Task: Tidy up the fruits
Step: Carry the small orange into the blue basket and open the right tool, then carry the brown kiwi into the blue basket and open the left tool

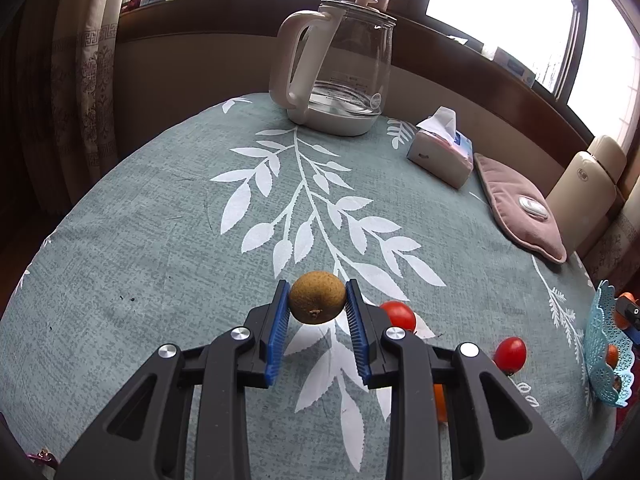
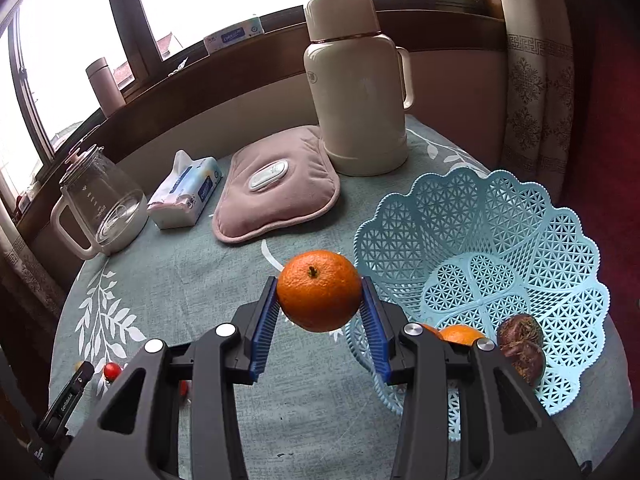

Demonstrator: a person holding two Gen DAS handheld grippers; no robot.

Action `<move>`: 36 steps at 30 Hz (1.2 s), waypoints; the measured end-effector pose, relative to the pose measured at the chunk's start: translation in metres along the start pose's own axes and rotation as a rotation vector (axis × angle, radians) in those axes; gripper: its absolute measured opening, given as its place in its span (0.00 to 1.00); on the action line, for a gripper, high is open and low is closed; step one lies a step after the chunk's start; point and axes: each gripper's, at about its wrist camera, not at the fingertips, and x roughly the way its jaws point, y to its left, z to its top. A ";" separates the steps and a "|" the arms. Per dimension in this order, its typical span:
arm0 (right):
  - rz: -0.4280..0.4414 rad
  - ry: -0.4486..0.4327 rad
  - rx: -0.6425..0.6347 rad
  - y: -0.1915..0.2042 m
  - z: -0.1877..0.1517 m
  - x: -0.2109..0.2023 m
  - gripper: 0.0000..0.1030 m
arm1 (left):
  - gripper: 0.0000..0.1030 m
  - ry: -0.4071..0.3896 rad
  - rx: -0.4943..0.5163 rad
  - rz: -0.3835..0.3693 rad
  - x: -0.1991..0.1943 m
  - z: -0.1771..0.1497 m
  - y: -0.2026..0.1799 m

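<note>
My left gripper (image 1: 317, 300) is shut on a small brown round fruit (image 1: 317, 297) and holds it above the tablecloth. Two red cherry tomatoes (image 1: 398, 315) (image 1: 510, 354) lie on the cloth to its right, and a bit of orange fruit (image 1: 439, 402) shows under the right finger. My right gripper (image 2: 320, 298) is shut on an orange (image 2: 319, 290), held just left of the light-blue lattice basket (image 2: 520, 240). In the basket lie an orange (image 2: 460, 334) and a dark brown wrinkled fruit (image 2: 522, 348). The basket's edge also shows in the left wrist view (image 1: 604, 344).
On the round table with the leaf-print cloth (image 1: 160, 220) stand a glass kettle (image 1: 340, 68), a tissue pack (image 1: 440, 148), a pink heating pad (image 2: 276, 184) and a cream thermos (image 2: 356, 84). A windowsill with curtains runs behind the table.
</note>
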 end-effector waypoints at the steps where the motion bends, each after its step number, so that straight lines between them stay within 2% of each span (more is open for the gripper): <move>1: -0.006 -0.002 0.006 -0.004 0.000 -0.001 0.41 | 0.28 0.000 0.000 0.000 0.000 0.000 0.000; 14: -0.071 0.002 0.079 -0.038 -0.004 -0.002 0.41 | 0.28 -0.002 0.002 0.003 -0.001 0.000 0.000; 24: -0.100 -0.050 0.150 -0.068 -0.004 -0.023 0.45 | 0.28 -0.015 0.012 0.008 -0.004 0.000 -0.002; 36: -0.109 -0.071 0.201 -0.108 -0.011 -0.040 0.45 | 0.28 -0.069 0.085 -0.044 -0.037 0.008 -0.023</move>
